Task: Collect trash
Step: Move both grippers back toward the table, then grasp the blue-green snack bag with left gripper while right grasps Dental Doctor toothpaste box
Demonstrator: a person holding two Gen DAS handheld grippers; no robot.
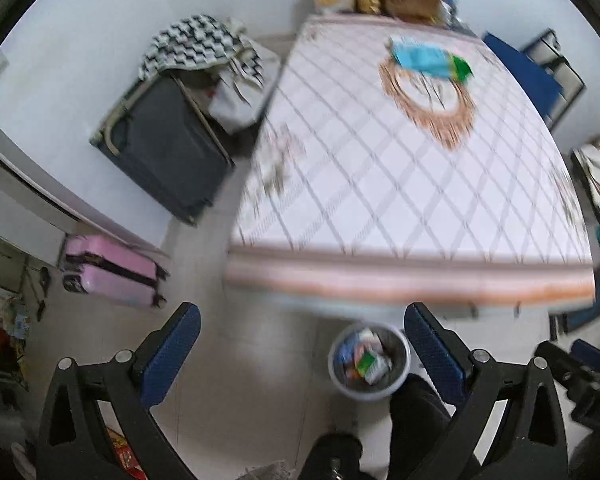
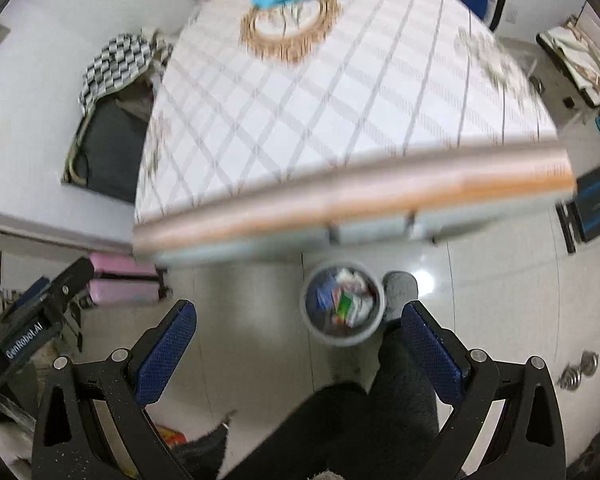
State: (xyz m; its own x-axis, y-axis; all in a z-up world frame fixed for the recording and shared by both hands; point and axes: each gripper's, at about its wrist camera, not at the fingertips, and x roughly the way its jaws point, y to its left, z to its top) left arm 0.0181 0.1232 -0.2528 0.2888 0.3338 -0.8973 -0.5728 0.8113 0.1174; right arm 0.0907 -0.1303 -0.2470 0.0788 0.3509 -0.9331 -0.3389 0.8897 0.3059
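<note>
Both tools are held high above the floor with their blue-padded fingers spread wide apart and nothing between them. The bin [image 1: 369, 362] stands on the pale tiled floor just off the near edge of the surface [image 1: 400, 184], below the left tool [image 1: 302, 354] and the right tool [image 2: 298, 350], and holds crumpled wrappers. A blue and green packet [image 1: 430, 62] lies near the far edge of the surface. A pink suitcase [image 1: 112, 270] lies by the wall.

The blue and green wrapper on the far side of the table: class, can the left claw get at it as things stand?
Probably not yet: the blue and green wrapper lies far across the patterned table, though nothing blocks the open, empty left claw.
</note>
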